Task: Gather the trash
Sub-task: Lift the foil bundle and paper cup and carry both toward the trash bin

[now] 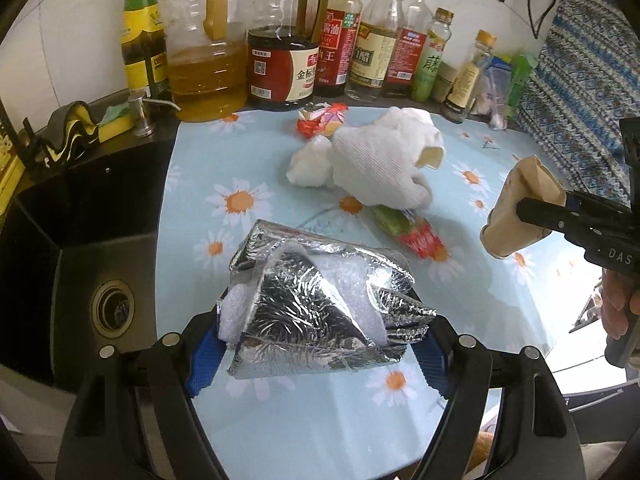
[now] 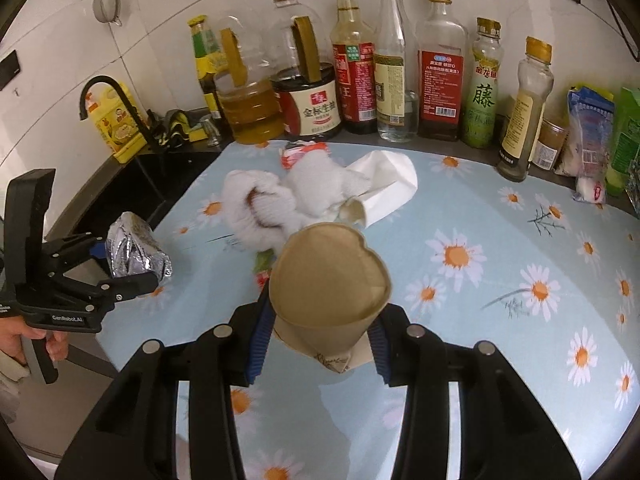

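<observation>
i had the left gripper (image 1: 316, 344) closed on the foil pouch (image 1: 320, 300), its jaws pressed against either side of the crumpled bundle, which hung just above the left edge of the surface (image 1: 192, 184), beside the sink (image 1: 80, 264). the pouch looked like silver film over white foam padding, so i judged it light, springy and slick; a squeeze across the thick folded middle seemed safer than pinching a loose flap, which could slide out or tear.

toward the middle of the surface the rest of the trash lay in a heap: crumpled white tissues (image 1: 384, 160), a red and white wrapper (image 1: 322, 120) behind them, and a green and red packet (image 1: 408, 232) poking out from under the tissues on the near side. all of it looked soft and nearly weightless; i judged the tissues would compress to almost nothing, so the jaws would need to close right down on the bulk of a wad. the packet was partly covered, and i could not tell whether it was empty.

on the right, the right gripper (image 2: 320, 340) held a brown paper cone cup (image 2: 328, 276) by its narrow lower part, the jaws closed partway on it, mouth toward the camera, off the surface. thin paper crushes easily, so i judged a light grip was enough.
</observation>
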`<state>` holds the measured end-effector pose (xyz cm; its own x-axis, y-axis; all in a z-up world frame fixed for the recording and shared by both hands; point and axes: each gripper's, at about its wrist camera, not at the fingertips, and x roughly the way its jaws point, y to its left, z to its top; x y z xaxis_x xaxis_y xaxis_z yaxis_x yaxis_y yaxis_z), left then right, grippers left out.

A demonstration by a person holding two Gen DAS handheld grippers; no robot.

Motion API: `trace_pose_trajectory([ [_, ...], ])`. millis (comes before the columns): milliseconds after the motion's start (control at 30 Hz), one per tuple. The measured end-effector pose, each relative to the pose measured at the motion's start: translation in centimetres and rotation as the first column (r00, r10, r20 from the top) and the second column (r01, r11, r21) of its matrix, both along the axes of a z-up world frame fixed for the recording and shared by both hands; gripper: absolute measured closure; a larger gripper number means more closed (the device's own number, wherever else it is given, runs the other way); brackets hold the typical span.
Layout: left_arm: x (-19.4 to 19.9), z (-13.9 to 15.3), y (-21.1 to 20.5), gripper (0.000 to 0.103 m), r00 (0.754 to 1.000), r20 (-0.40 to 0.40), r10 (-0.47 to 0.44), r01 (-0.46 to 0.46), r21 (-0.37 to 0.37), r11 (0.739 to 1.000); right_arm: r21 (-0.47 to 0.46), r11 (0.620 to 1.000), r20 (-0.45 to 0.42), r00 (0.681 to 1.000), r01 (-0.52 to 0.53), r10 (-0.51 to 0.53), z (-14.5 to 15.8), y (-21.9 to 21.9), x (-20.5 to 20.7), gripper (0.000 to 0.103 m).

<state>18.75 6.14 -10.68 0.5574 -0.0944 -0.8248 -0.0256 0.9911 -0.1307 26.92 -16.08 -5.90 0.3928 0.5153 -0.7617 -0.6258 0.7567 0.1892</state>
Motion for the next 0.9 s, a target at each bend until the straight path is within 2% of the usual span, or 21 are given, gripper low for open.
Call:
trace_pose_trajectory([
  [267,-4.4,0.8,-0.6,0.025,1.000,0.025,-0.002,0.003,-0.026,1.000,0.016,1.000,0.007,1.000,-0.011,0.011,1.3,0.2,-4.5,0.060],
  [600,-10.6,1.1,-1.1,0.025,0.999,0.044,0.021,-0.017,-0.076,0.997,0.043,0.996,-0.001,0.997,-0.074,0.074,2.0,1.0,-11.2,0.060],
  [900,-15.2,-0.7,-1.8,0.025,0.999,0.013,0.037,-0.035,-0.135,0.990,0.053,0.991,-0.048,0.991,-0.126,0.129,0.7,1.7,-16.1,0.060],
])
